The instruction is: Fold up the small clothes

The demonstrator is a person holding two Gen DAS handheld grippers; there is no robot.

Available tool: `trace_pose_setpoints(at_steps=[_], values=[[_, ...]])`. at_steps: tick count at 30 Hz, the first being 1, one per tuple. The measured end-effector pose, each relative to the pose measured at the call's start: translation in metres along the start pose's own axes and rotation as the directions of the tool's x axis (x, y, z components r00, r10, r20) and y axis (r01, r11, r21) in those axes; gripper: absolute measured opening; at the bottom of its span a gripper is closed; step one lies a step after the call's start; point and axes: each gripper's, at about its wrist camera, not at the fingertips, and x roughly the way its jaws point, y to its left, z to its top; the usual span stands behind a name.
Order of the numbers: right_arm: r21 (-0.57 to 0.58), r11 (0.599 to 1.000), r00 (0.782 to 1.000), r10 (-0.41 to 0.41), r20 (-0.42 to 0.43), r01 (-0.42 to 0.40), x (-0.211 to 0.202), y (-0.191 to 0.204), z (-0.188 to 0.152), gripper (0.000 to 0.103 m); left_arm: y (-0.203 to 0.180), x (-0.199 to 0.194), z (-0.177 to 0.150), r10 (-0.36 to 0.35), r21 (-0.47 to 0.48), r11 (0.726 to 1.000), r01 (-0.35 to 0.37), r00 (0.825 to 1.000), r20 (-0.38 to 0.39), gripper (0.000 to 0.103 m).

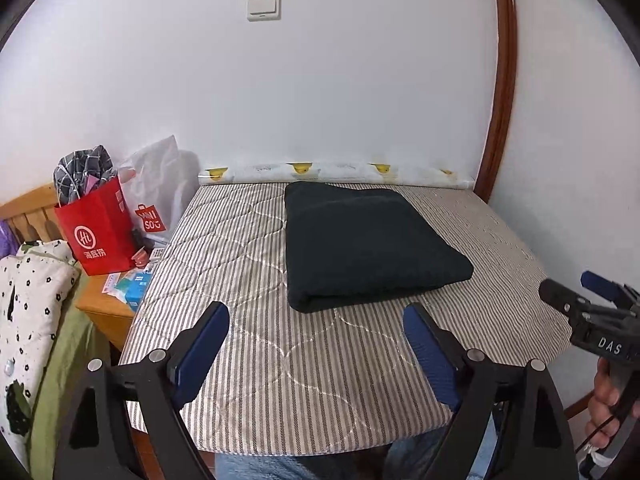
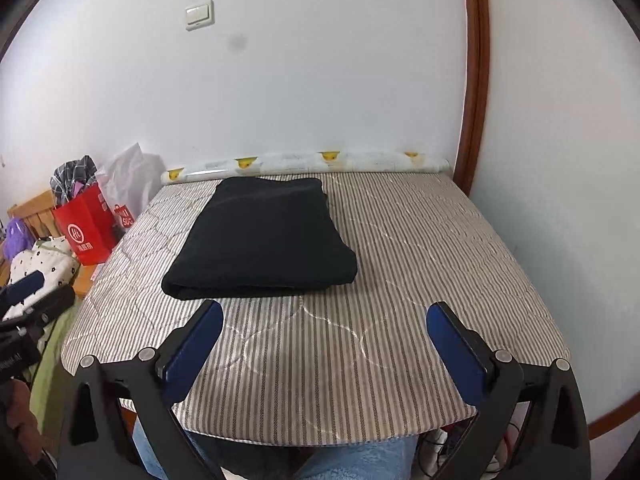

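Observation:
A dark folded garment lies as a flat rectangle on the striped quilted table cover, toward the far wall. My left gripper hangs above the near part of the cover, just short of the garment's near edge, jaws wide open with nothing between the blue pads. My right gripper is also open and empty, near the garment's front edge. Each gripper shows at the edge of the other's view: the right gripper and the left gripper.
A red paper bag stuffed with checked cloth and a white plastic bag stand left of the table on a wooden nightstand. A spotted pillow lies at far left. A roll with yellow ducks lines the wall. A hand grips the right tool.

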Motion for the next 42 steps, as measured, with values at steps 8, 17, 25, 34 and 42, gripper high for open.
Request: trace_pose_setpoints(at_steps=[8, 17, 25, 34, 42], values=[[0.01, 1.0, 1.0, -0.01, -0.005, 0.01, -0.002, -0.005, -0.005, 0.1, -0.004, 0.002, -0.006, -0.011, 0.002, 1.0, 0.011, 1.0, -0.013, 0.09], [0.012, 1.0, 1.0, -0.01, 0.011, 0.01, -0.009, -0.004, -0.005, 0.1, 0.0, 0.004, -0.007, -0.014, -0.017, 1.0, 0.014, 1.0, -0.019, 0.091], [0.007, 1.0, 1.0, -0.016, 0.009, 0.016, -0.01, 0.0, -0.006, 0.1, 0.004, 0.004, -0.008, -0.014, -0.018, 1.0, 0.013, 1.0, -0.022, 0.092], [-0.002, 1.0, 1.0, -0.019, 0.015, 0.019, -0.012, 0.0, -0.004, 0.1, 0.005, 0.005, -0.009, -0.019, -0.018, 1.0, 0.018, 1.0, -0.022, 0.092], [0.002, 1.0, 1.0, -0.021, 0.016, 0.021, -0.013, 0.001, -0.006, 0.1, 0.005, 0.004, -0.009, -0.017, -0.014, 1.0, 0.016, 1.0, -0.019, 0.092]])
